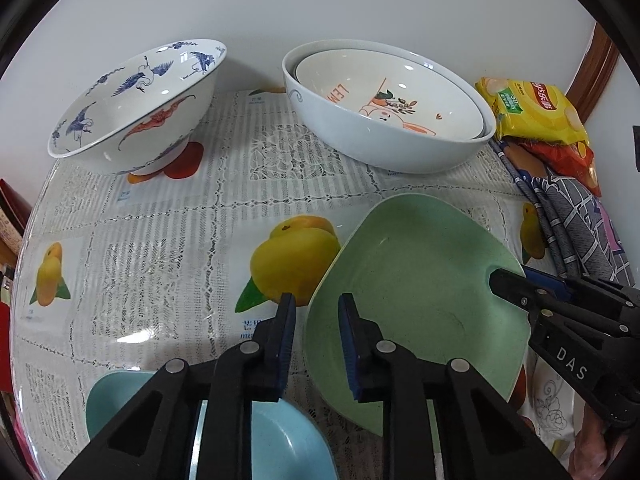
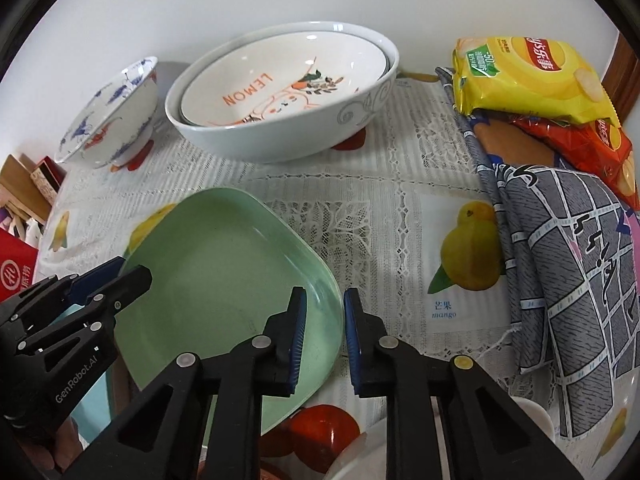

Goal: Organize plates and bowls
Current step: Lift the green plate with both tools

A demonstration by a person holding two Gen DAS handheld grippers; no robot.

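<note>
My right tongs (image 2: 325, 328) and left tongs (image 1: 317, 334), both narrowly parted, straddle opposite rims of the green plate (image 2: 224, 264)

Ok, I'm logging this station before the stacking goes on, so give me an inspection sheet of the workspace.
Surface: table under lace-and-fruit-print cover.
Job's things: green plate in front; blue dish nearest the left gripper; crane bowl back left; lemon bowl nested in grey-white bowl.
Clutter: chip bags, folded cloth, red box.
Grippers: left gripper open astride the plate's left rim; right gripper open astride its right rim.
Cables: nothing seen.
Surroundings: white wall, brown trim.
</note>
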